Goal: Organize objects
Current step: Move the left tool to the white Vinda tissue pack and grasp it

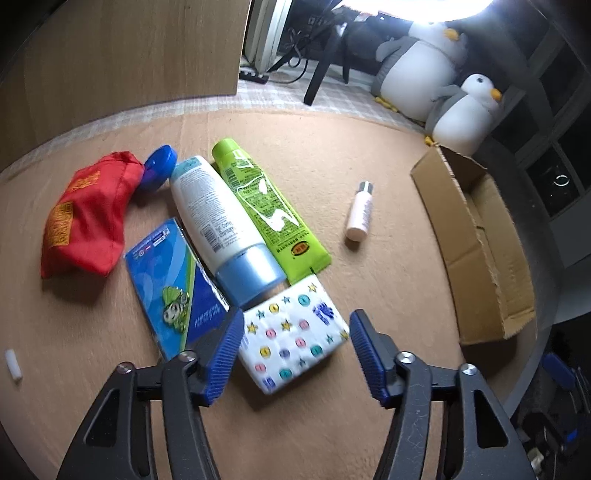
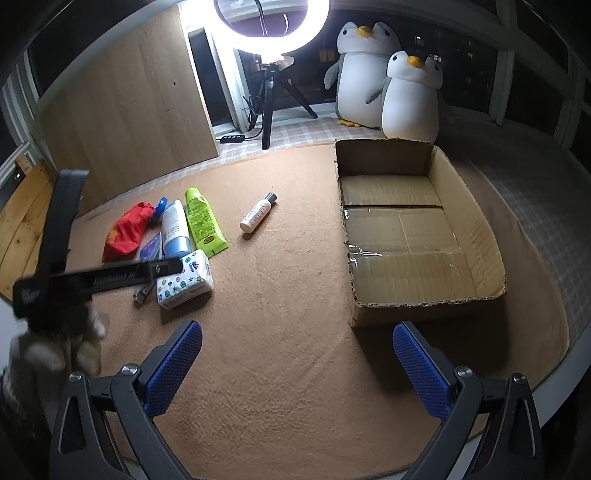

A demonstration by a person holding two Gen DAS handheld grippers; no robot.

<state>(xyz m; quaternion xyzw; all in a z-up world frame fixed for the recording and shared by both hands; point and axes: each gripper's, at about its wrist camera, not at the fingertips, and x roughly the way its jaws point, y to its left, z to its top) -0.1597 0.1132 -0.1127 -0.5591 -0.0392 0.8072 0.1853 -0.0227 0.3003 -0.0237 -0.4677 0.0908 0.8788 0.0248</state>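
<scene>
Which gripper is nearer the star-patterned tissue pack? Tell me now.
Left. The left gripper hangs open right over the tissue pack, its fingers straddling it. The right gripper is open over bare mat, well off from the pack, nearer the cardboard box.

Home room at night, plush penguins (image 2: 373, 74), ring light (image 2: 271, 26) on tripod, brown carpet (image 2: 288, 332), dark windows

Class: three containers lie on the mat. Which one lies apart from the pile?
The small pink bottle with the dark cap. It lies alone, while the white bottle and green tube lie side by side in the pile.
</scene>
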